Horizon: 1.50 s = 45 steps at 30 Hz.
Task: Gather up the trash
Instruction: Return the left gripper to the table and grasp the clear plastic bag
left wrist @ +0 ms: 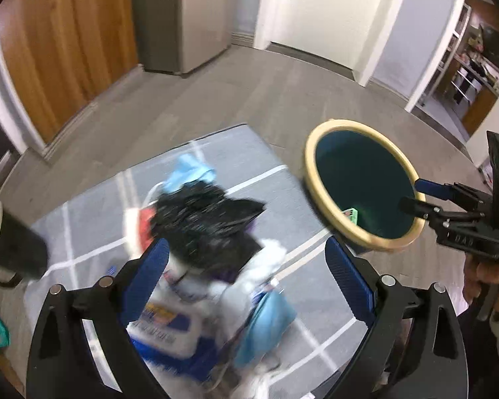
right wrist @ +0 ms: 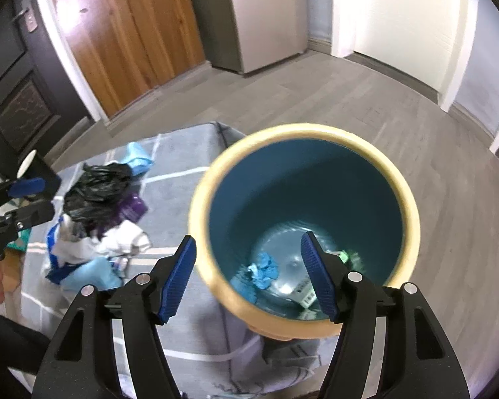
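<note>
Left gripper [left wrist: 246, 279] spread apart above the trash pile [left wrist: 209, 252], nothing held, right gripper [right wrist: 249, 276] apart over the bin [right wrist: 304, 226], empty

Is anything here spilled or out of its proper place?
Yes. A heap of trash, with a black plastic bag on top, lies on the grey rug beside the bin, which holds only a few pieces.

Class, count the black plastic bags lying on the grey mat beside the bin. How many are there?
1. The black plastic bag sits on top of the trash pile on the grey mat, left of the bin. Others may be buried underneath.
</note>
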{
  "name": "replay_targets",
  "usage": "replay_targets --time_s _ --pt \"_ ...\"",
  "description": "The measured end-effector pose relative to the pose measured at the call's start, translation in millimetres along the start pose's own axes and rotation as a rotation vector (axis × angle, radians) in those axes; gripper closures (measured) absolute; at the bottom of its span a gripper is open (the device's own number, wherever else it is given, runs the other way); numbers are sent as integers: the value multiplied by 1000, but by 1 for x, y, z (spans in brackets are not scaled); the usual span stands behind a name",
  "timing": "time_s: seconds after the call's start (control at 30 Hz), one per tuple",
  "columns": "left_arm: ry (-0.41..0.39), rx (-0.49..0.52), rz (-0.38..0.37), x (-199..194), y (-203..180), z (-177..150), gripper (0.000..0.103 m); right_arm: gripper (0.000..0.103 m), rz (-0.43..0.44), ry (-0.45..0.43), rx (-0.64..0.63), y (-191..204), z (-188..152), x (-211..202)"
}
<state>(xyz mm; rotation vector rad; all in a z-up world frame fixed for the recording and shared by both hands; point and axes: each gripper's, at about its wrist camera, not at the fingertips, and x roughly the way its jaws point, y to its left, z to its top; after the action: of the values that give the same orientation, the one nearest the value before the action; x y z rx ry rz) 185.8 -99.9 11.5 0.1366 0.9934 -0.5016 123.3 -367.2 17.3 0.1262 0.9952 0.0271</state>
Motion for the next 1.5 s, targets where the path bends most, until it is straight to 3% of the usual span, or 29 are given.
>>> replay_targets --time_s 0.37,0.8,1.2,1.3,1.5 --pt "0 -123 75 -34 50 -53 9 35 64 -6 -82 39 -2 -8" --pt "129 -180 111 -17 80 -120 9 35 121 27 -137 74 -9 1" --pt "220 -179 103 14 84 -144 10 35 155 68 -196 97 -19 12" --pt "240 -178 94 18 84 -146 18 35 157 74 -198 99 -19 13" --pt "294 -184 69 20 86 -152 56 35 166 86 -202 104 -20 17"
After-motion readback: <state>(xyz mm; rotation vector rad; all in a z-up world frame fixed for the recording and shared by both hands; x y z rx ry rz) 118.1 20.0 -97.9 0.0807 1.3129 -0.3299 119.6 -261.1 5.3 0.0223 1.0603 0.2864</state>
